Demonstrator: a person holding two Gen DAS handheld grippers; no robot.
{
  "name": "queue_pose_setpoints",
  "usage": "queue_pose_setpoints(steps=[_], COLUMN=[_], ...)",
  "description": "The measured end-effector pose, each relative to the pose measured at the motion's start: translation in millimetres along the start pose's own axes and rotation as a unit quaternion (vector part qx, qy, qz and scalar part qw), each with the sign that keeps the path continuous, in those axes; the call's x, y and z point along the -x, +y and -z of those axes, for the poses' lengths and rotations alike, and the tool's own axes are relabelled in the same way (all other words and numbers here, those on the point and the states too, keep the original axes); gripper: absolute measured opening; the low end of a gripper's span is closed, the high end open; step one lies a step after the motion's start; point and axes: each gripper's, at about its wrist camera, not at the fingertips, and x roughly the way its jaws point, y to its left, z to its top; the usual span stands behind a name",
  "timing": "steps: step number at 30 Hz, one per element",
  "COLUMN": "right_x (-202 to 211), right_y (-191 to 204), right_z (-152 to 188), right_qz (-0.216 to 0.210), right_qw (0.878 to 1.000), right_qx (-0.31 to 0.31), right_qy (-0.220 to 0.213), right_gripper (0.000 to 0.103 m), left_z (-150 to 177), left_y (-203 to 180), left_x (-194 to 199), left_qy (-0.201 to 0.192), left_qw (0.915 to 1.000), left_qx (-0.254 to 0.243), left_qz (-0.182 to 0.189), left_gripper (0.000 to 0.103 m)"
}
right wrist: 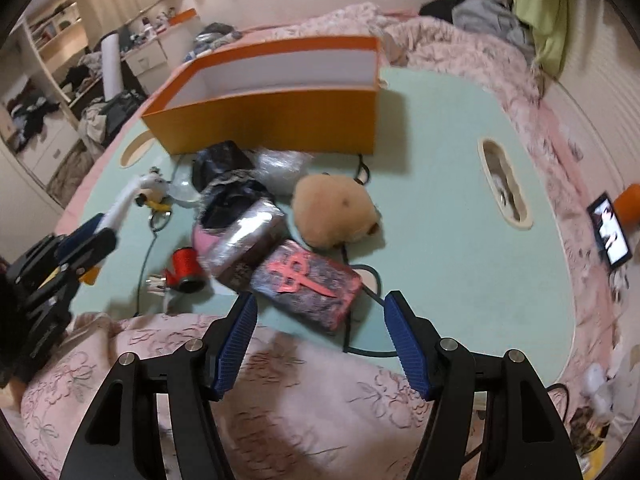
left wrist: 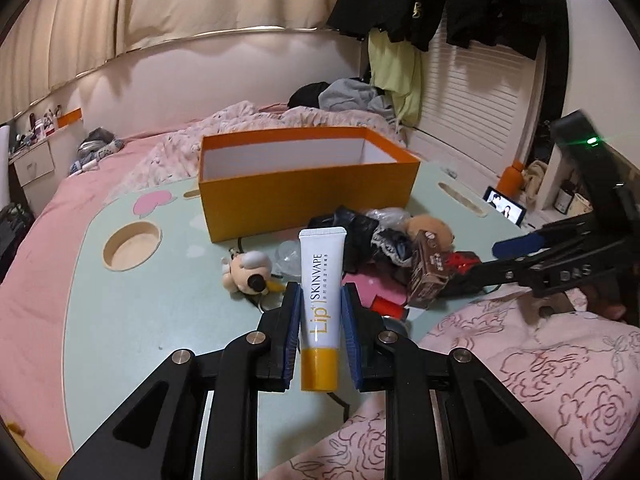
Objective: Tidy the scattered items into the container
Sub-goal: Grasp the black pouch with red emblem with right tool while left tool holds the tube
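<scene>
Holding surface: a mint-green lap table stood on a pink bed.
Container: an open orange box (white inside) sat at the table's far side, upright.
Scattered items: a tan plush, a dark box with a red emblem, black bags, a red spool and a small plush toy lay clustered in front of the box.
Right gripper: its jaws stood wide apart with nothing between the blue pads, just short of the emblem box.
Left gripper: it had clamped onto a white and yellow lip-balm tube, held above the table, crimped end toward the box.
</scene>
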Motion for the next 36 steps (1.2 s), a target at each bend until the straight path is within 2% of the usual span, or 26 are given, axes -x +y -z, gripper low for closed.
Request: queue_pose_setpoints(steps=[4, 11, 13, 14, 15, 18, 24, 25, 27, 28, 31, 36], right_x=[-16, -32, -31, -31, -30, -29, -28, -28, -27, -26, -25, -27], right_y=[1, 19, 22, 24, 26, 29, 18, 14, 8, 5, 3, 12], right_z=[-1, -11, -10, -8, -6, 0, -2, -3, -5, -6, -11, -17], right_qz=[-0.020, 0.000, 0.007, 0.009, 0.011, 0.005, -0.037, -0.044, -0.052, -0.056, -0.059, -0.045], right_qw=[0.999, 0.999, 0.999, 0.998, 0.998, 0.997, 0.997, 0.998, 0.998, 0.998, 0.998, 0.998], right_qx=[-0.008, 0.034, 0.042, 0.048, 0.056, 0.072, 0.050, 0.042, 0.026, 0.019, 0.014, 0.045], right_qy=[0.033, 0.041, 0.034, 0.032, 0.031, 0.029, 0.034, 0.034, 0.031, 0.027, 0.020, 0.014], right_gripper=[0.066, 0.066, 0.051, 0.032, 0.019, 0.014, 0.017, 0.020, 0.040, 0.042, 0.042, 0.042], left_z=[0, 0, 0, 0, 0, 1, 1, 1, 1, 1, 1, 1], left_y=[-2, -2, -2, -2, -2, -3, -2, -2, -2, -2, -3, -3], left_x=[0, -2, -2, -2, -2, -2, -2, -2, -2, -2, -2, -4], left_qy=[0.000, 0.004, 0.004, 0.003, 0.003, 0.004, 0.004, 0.004, 0.004, 0.004, 0.004, 0.006], left_qw=[1.0000, 1.0000, 1.0000, 1.0000, 1.0000, 0.9999, 0.9999, 0.9999, 0.9999, 0.9999, 0.9999, 0.9999], left_qx=[0.000, 0.005, 0.006, 0.007, 0.007, 0.010, 0.014, 0.014, 0.013, 0.013, 0.013, 0.013], left_qz=[0.000, 0.003, 0.003, 0.004, 0.004, 0.007, 0.007, 0.007, 0.007, 0.007, 0.006, 0.008], left_gripper=[0.022, 0.022, 0.022, 0.022, 0.022, 0.022, 0.022, 0.022, 0.022, 0.022, 0.022, 0.022])
